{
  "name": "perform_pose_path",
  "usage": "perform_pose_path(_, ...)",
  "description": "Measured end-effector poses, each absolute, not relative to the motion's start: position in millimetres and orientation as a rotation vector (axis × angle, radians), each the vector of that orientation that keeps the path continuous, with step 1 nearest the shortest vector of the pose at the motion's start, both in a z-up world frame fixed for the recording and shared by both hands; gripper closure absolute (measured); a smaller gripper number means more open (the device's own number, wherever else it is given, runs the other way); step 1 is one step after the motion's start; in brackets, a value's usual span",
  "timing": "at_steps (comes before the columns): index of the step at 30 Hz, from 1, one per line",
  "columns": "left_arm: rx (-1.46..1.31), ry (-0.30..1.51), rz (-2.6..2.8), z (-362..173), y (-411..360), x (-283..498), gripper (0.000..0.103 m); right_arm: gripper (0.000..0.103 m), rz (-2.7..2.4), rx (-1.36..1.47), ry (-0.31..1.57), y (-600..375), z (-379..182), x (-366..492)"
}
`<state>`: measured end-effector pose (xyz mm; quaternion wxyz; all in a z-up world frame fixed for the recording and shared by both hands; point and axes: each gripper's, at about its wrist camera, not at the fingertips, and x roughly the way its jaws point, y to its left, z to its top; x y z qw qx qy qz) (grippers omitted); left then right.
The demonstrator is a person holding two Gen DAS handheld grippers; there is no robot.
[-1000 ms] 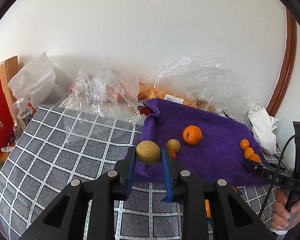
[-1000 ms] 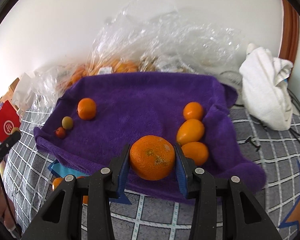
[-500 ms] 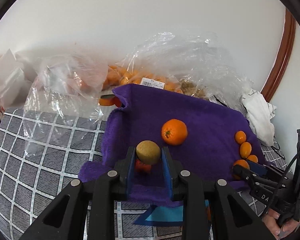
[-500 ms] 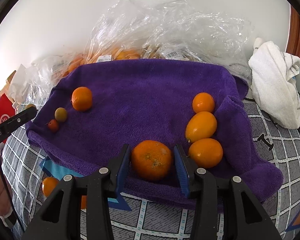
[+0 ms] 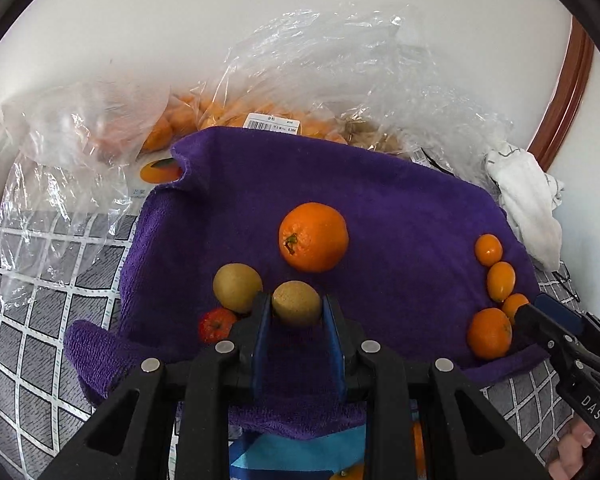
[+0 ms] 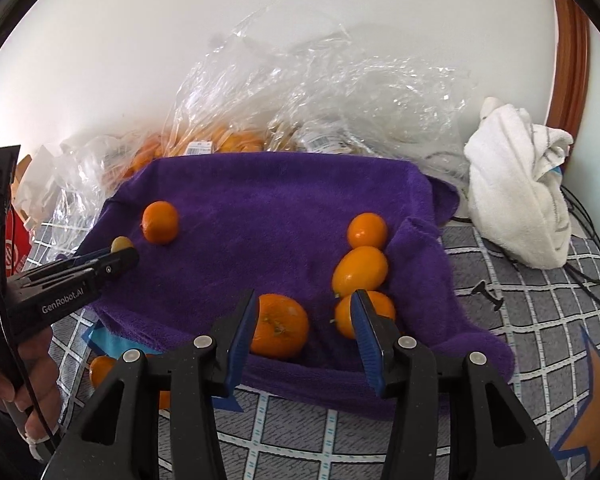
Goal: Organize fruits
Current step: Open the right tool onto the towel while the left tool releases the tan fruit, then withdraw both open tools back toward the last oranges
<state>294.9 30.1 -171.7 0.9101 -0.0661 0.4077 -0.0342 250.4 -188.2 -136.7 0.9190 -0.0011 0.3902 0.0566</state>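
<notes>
gripping a kiwi [image 5: 296,303], left gripper [image 5: 296,312] reached the towel [image 5: 380,200]; right gripper [image 6: 304,320] just opened off the orange [image 6: 278,326]

A: What changed on the right claw [image 6: 304,328]?

B: Its jaws have just been opening. The orange [image 6: 278,326] I gripped now sits free between them on the purple towel [image 6: 276,200].

A: And the left claw [image 5: 296,316]?

B: I moved it, clamped kiwi [image 5: 296,303] included, from over the checked cloth [image 5: 36,320] to over the towel, beside the second kiwi [image 5: 237,287].
</notes>
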Motion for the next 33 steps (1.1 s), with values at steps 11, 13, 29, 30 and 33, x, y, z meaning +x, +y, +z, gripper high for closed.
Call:
perform_pose_path(11,-0.120,0.828,-0.049,-175,29,300,0.078,0.056,0.057,-0.005,0.806,-199,-144,256)
perform_pose_path(13,-0.111,0.827,-0.041,-175,27,300,0.078,0.056,0.047,-0.017,0.801,-198,-143,255)
perform_pose_path(29,-0.157,0.783,-0.042,-167,34,292,0.066,0.053,0.036,-0.019,0.765,-196,-140,250)
perform_pose_path(30,-0.159,0.782,-0.042,-166,35,291,0.065,0.053,0.036,-0.021,0.763,-195,-140,250)
perform_pose_path(33,-0.176,0.779,-0.050,-163,39,288,0.064,0.053,0.039,-0.028,0.753,-194,-141,249)
